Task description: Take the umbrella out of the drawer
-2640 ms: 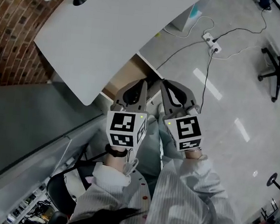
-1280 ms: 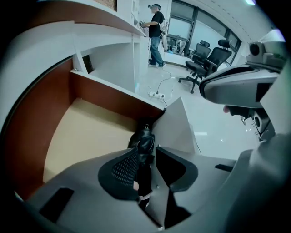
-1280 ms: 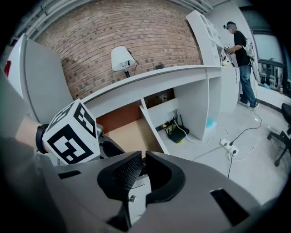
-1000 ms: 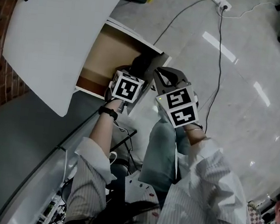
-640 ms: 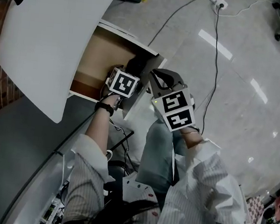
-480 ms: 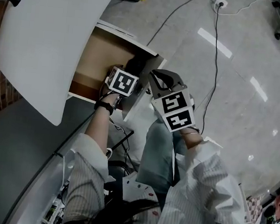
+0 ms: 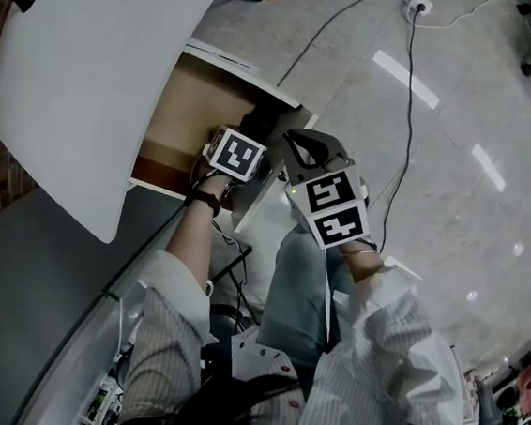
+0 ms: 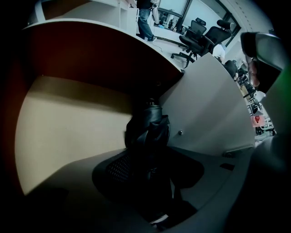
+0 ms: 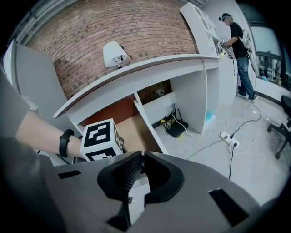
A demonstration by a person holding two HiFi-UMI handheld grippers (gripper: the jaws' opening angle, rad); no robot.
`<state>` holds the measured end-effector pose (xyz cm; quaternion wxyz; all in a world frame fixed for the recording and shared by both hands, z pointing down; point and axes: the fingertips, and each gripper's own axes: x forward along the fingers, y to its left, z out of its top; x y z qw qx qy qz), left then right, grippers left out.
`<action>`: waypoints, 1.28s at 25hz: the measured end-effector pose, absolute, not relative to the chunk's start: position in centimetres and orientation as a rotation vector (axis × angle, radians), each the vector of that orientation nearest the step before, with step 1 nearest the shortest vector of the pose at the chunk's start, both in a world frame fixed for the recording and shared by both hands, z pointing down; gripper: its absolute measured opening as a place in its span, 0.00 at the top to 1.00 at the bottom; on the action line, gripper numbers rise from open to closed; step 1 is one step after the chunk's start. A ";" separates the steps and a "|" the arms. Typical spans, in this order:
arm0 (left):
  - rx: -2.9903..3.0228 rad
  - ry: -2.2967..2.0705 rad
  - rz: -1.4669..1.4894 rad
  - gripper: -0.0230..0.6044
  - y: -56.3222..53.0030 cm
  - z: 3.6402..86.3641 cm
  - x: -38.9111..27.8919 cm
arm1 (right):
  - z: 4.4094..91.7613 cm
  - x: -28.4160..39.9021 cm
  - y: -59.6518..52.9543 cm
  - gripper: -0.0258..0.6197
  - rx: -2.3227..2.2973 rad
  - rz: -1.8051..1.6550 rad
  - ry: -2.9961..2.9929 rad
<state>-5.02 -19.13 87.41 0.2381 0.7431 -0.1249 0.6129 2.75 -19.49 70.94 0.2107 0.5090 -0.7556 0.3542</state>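
Reaching steeply down into the open drawer, the left tongs have a folded black umbrella between their jaws. The jaws have just been closing, and in the left gripper view the dark pads lie against the umbrella's sides, so the tongs are grasping it at a partly open width. The umbrella is still inside the drawer. It runs from between the jaws toward the shadowed back, over the tan drawer floor and just beside the pale side wall. In the head view only a dark shape shows beyond the left tongs' marker cube.

The right tongs are clenched with nothing in them, their jaw tips almost touching. They hang outside the drawer, just beside its white front edge and close to the left tongs, and they do not touch the umbrella.

The drawer sits pulled out from under the white table. The only print that can be made out is the black-and-white square pattern on each marker cube; it carries no readable words.
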 end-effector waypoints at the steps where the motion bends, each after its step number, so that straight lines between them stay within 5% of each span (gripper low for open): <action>1: 2.033 -0.349 1.686 0.62 -19.2 87.3 -5.0 | 70.9 2.8 -19.5 0.90 1.415 0.985 -2.097; 32: 2.257 -0.632 1.462 0.67 -16.0 75.3 -5.3 | 64.5 0.8 -16.4 0.90 1.369 0.869 -2.041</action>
